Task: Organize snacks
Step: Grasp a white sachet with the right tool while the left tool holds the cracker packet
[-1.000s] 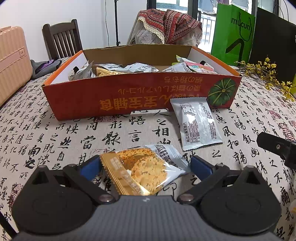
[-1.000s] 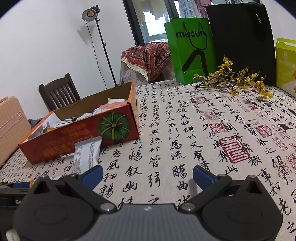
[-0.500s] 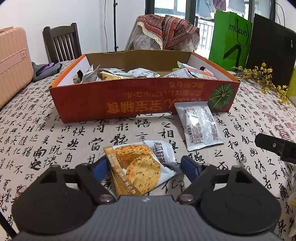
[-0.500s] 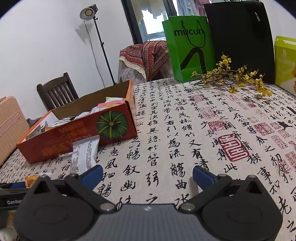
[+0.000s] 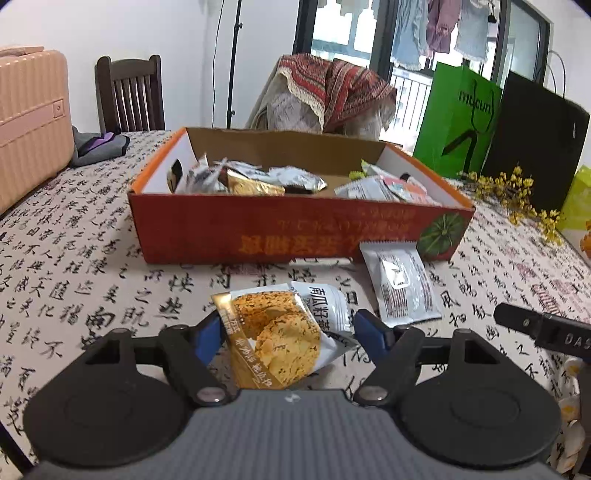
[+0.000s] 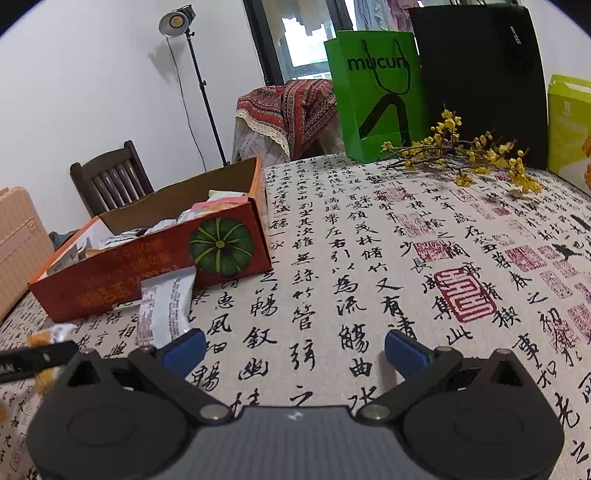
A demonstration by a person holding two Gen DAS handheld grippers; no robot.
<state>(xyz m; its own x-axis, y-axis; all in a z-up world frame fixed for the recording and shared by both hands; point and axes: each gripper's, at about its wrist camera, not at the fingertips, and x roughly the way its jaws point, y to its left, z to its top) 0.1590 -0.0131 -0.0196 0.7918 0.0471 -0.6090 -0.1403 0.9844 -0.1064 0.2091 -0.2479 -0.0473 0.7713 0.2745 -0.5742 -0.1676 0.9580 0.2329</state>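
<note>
1. Calligraphy-print cloth covered the table (image 6: 369, 229), with wide bare room ahead of the right tongs (image 6: 295, 349), which were spread apart and held nothing.
2. Ahead of the left tongs (image 5: 286, 328) stood an orange box (image 5: 295, 229) holding mixed snack packets (image 5: 258, 181).
3. Left tongs were clenched on a cookie packet (image 5: 280, 336), lifted off the cloth.
4. Just right of them, a white packet (image 5: 400, 282) lay touching the box's front wall.

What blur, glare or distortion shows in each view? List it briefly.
Left wrist view: orange box lettering smeared by motion blur, window blown out, fisheye corners dark; cracker packet fairly sharp. Right wrist view: sharper tablecloth print, bowed edges, lit studio lamp.
</note>
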